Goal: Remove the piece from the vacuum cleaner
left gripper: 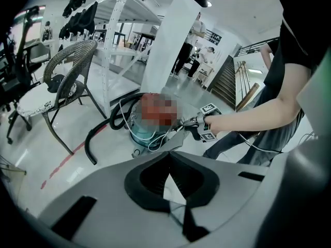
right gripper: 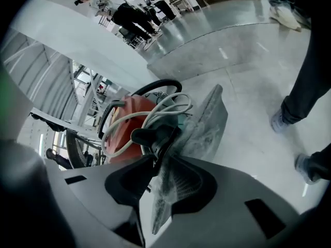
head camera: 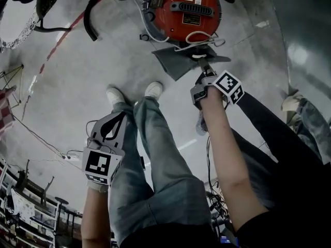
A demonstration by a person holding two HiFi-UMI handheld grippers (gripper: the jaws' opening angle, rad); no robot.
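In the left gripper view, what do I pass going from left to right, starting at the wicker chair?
wicker chair → vacuum cleaner → right gripper → forearm. The black hose is left out, since it runs across from under the chair to the vacuum cleaner.
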